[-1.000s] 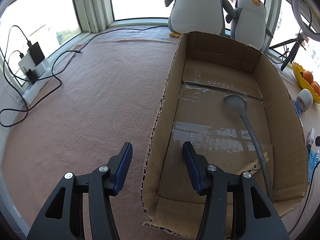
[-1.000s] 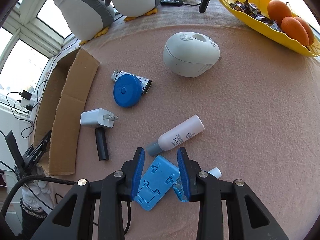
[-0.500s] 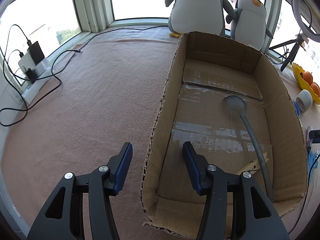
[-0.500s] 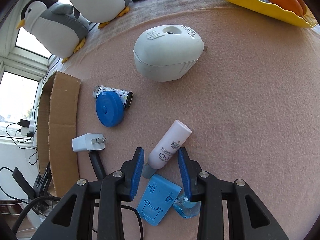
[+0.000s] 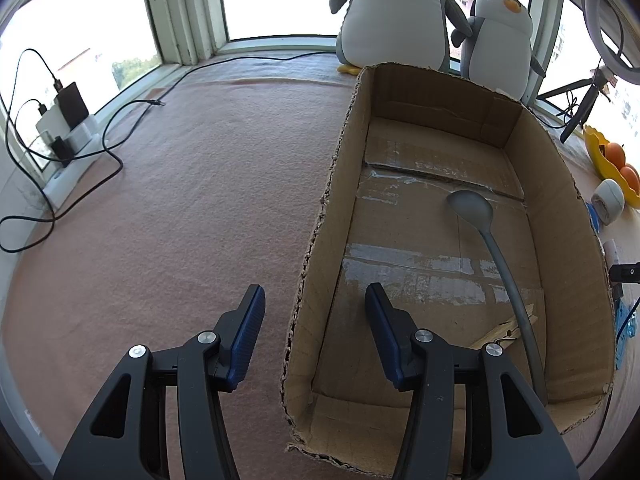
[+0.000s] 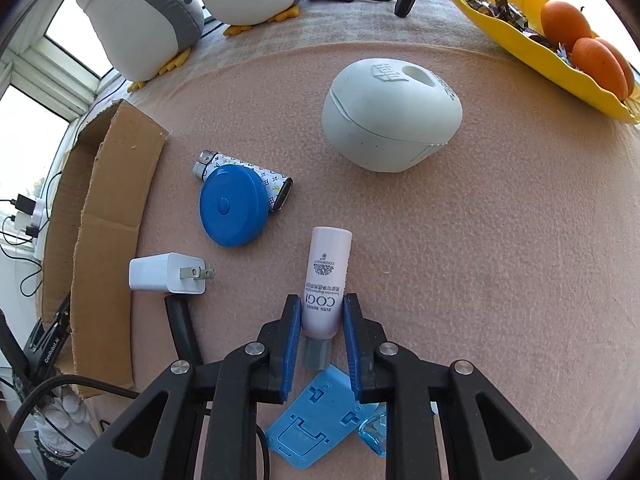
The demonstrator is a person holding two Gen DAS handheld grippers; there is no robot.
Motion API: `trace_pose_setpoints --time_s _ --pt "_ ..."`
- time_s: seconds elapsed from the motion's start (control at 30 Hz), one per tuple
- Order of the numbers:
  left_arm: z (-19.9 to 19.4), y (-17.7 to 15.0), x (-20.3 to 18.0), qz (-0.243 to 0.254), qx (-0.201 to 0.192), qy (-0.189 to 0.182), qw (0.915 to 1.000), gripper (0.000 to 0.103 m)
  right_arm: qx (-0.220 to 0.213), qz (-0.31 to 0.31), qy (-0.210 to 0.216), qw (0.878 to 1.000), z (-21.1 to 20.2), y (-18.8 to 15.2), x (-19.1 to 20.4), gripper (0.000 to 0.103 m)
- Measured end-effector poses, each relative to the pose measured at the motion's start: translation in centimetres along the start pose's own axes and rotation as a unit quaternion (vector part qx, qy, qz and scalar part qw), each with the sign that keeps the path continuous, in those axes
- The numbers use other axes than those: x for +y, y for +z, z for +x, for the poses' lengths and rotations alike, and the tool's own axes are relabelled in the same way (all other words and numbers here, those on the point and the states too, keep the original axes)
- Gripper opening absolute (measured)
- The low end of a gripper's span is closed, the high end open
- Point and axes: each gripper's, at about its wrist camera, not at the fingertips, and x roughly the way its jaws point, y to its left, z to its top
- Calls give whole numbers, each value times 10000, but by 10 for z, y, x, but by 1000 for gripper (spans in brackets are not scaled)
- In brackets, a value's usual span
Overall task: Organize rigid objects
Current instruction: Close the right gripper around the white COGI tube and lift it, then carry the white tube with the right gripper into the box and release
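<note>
Half the blue stand [image 6: 320,420] behind tongs [image 6: 318,312]

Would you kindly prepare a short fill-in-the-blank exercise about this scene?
1. The right gripper straddles a white ____.
2. Inside the cardboard box lies a grey ____.
3. The left gripper has its jaws ____.
4. The round blue case partly covers a patterned ____.

Missing words: bottle; spoon; open; lighter

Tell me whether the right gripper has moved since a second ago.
Yes. The right gripper has moved forward off the blue stand, toward the white egg-shaped device, and now straddles the COGI tube.
</note>
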Motion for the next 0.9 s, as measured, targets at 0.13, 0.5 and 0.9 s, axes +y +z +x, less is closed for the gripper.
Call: trace_pose_setpoints --time_s 0.13,0.5,0.9 --pt "0 0 0 -1 2 -2 10000 52 -85 188 147 9997 -3 -3 -8 18" --pt "0 0 -1 -5 -1 -7 10000 52 -448 453 917 9937 -35 -10 2 18" --pt "0 -1 -1 -27 -2 -14 10000 52 -567 -120 1593 9855 -52 -3 77 18"
